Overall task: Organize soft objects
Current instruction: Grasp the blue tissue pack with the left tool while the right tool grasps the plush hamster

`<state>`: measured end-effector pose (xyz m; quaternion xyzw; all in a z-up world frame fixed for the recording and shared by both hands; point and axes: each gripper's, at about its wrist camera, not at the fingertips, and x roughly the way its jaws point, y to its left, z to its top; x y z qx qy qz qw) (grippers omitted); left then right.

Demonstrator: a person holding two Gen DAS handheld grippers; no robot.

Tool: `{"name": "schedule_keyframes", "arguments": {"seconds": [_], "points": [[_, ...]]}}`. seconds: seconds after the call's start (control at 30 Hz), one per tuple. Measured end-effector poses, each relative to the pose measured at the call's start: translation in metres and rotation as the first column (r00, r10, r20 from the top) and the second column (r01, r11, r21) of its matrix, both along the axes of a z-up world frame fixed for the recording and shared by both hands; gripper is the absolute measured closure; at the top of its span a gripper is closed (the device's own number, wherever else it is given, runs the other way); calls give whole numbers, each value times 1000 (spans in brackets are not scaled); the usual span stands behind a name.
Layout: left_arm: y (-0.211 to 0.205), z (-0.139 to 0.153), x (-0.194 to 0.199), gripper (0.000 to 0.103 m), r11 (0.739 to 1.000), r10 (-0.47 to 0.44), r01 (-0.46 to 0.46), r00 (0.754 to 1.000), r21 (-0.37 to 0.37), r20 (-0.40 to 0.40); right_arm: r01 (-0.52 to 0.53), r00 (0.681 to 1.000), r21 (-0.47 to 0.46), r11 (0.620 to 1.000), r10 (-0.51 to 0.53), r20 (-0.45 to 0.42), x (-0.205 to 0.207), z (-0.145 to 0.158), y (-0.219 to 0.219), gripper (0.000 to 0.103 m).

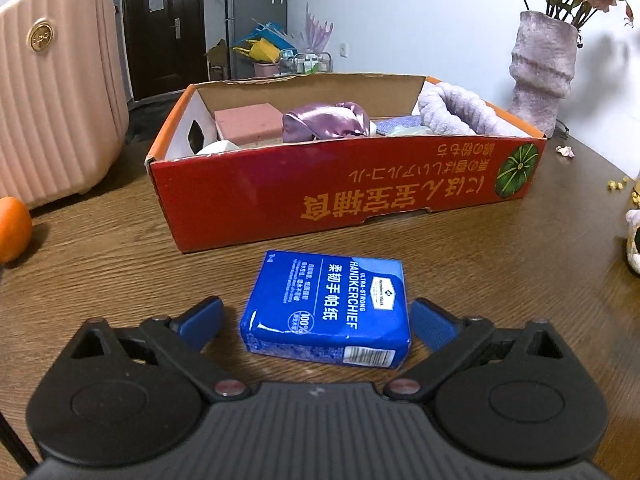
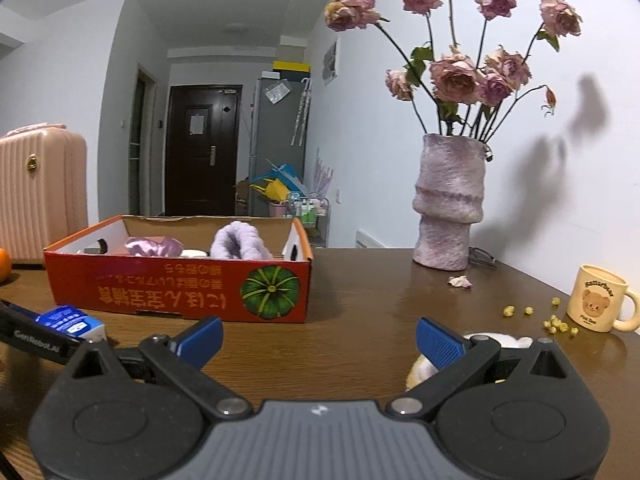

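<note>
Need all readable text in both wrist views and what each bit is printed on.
"ULTRA-STRONG HANDKERCHIEF": blue tissue pack on the table.
"柔韧手帕纸": same pack.
"100%": round mark on the pack; the brand badge, fine print and barcode digits are too small to read.
"GenRobot.AI": black arm of the left claw, right wrist view.
Red box: large yellow Japanese print, upside down, not reliably readable.
Bear mug: lettering too blurred.
</note>
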<state>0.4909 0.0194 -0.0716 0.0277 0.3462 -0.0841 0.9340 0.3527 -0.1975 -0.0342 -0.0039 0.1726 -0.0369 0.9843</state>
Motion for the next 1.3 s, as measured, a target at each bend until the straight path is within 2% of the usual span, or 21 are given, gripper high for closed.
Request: {"name": "schedule_keyframes", "arguments": {"seconds": [0.03, 0.1, 0.27, 0.4, 0.67, 1.07, 1.3], "points": [[0, 0, -1, 14, 1000, 0, 0, 1000, 1, 5, 7, 1000, -2, 1000, -7, 3, -1, 0, -2, 0], [0, 2, -2, 28, 1000, -11, 11, 1000, -6, 17, 22, 1000, -5, 1000, -22, 11, -4, 2, -6, 0], [1, 4, -4, 29, 1000, -8, 9, 999, -15, 34, 61, 998, -3, 998, -61, 36, -13, 5, -21, 0], [3, 9, -11, 29, 1000, 11, -10, 997, -14, 81, 113, 993, -13, 993, -112, 47, -18, 7, -39, 0], [4, 19, -26, 29, 999, 52, -50, 987, -20, 154, 214, 977, -8, 977, -214, -25, -14, 2, -80, 0], [7, 24, -57, 29, 995, 93, -87, 977, -40, 190, 146, 975, 93, 985, -128, -183, 3, -16, -101, 0], [7, 25, -74, 29, 993, 118, -112, 971, -42, 206, 145, 960, 185, 972, -93, -264, 15, -25, -112, 0]]}}
